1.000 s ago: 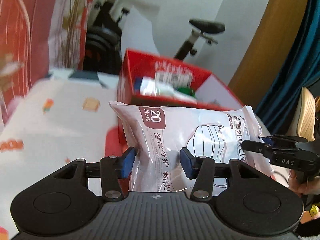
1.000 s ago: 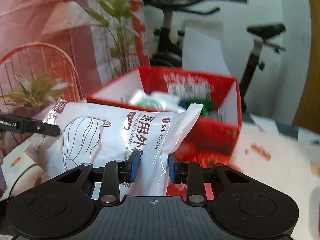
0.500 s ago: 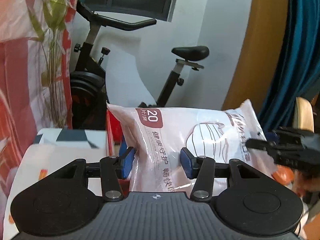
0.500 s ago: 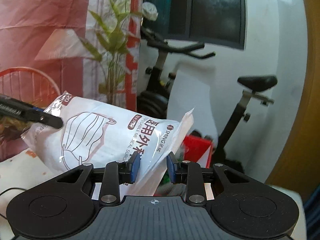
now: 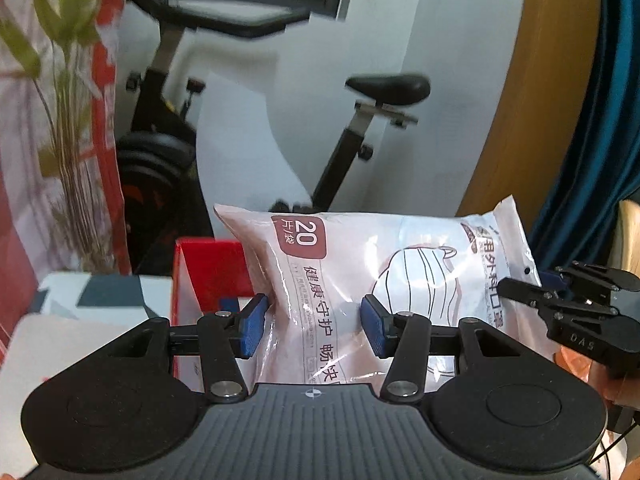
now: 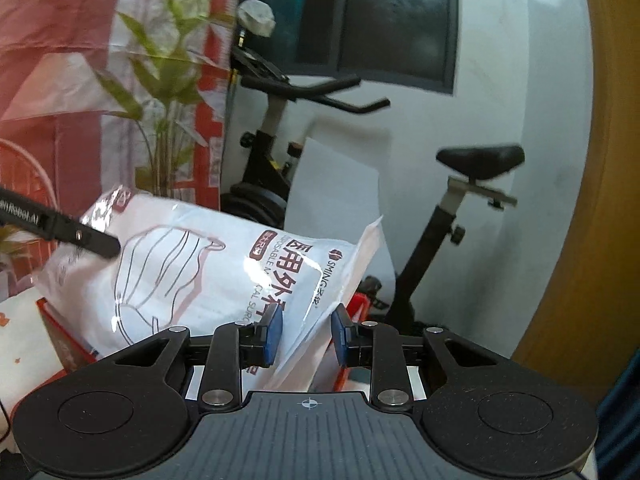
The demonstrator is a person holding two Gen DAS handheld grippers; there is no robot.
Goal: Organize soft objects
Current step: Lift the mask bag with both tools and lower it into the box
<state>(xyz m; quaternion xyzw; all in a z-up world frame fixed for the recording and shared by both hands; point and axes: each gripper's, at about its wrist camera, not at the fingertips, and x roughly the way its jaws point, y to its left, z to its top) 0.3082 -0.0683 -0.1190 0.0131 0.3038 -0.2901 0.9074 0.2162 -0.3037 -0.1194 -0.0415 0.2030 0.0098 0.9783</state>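
Observation:
A white plastic pack of face masks hangs in the air, held at both ends. My left gripper is shut on the end printed with "20", its blue pads pressing into the bag. My right gripper is shut on the other end's flat sealed edge, and it shows at the right of the left wrist view. The pack sits just above the open red box, whose rim peeks out below it. A left gripper finger crosses the pack's far corner.
An exercise bike stands behind the box against a white wall. A leafy plant and red-and-white plastic sheeting are at the left. The box rests on a patterned tablecloth. A blue curtain hangs at the right.
Both grippers have risen with the mask pack still gripped. The red box has dropped low in both views, and the bike and wall now fill the background.

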